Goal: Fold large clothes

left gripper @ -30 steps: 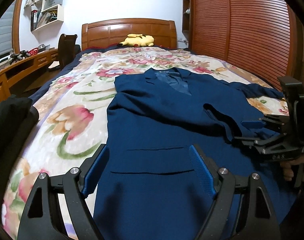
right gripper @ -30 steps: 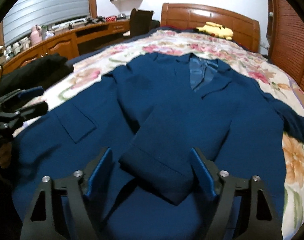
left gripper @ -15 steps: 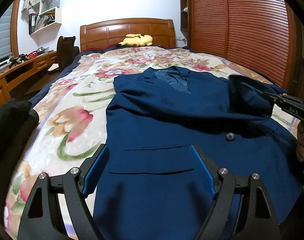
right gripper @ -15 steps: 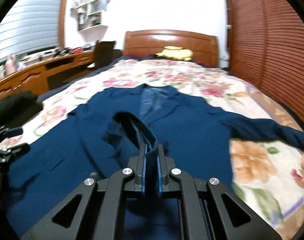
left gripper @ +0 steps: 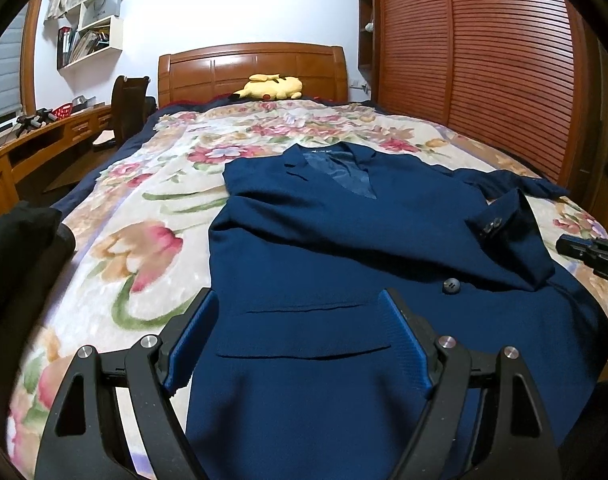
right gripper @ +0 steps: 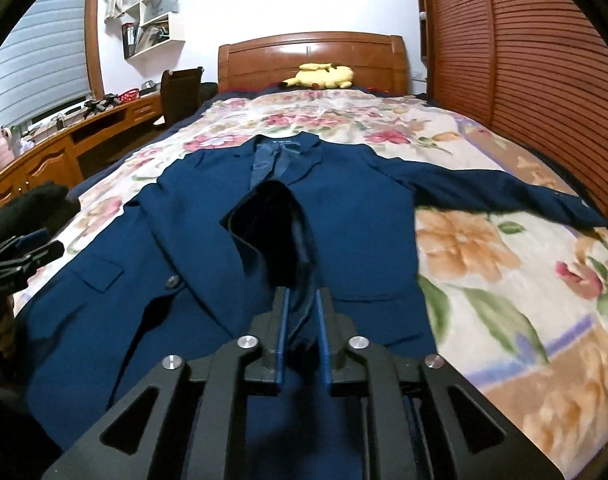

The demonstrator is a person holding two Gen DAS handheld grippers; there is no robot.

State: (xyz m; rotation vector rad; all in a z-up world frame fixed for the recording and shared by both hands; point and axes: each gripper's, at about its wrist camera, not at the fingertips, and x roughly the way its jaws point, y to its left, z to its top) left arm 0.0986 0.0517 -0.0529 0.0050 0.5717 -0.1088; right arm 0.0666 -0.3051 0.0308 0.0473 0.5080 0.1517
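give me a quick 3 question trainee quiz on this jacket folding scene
1. True or false: the left gripper grips the navy jacket.
2. What does the right gripper hold? A) sleeve cuff B) yellow plush toy C) blanket
3. Fill in: the jacket lies on a ___ blanket.

Key: 1 false, its jaws stand open and empty. 2 A, the sleeve cuff is lifted between the pads. 3 floral.

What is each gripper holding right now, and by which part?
The right gripper pinches the blue jacket's sleeve at its cuff end. The left gripper is open, holding nothing.
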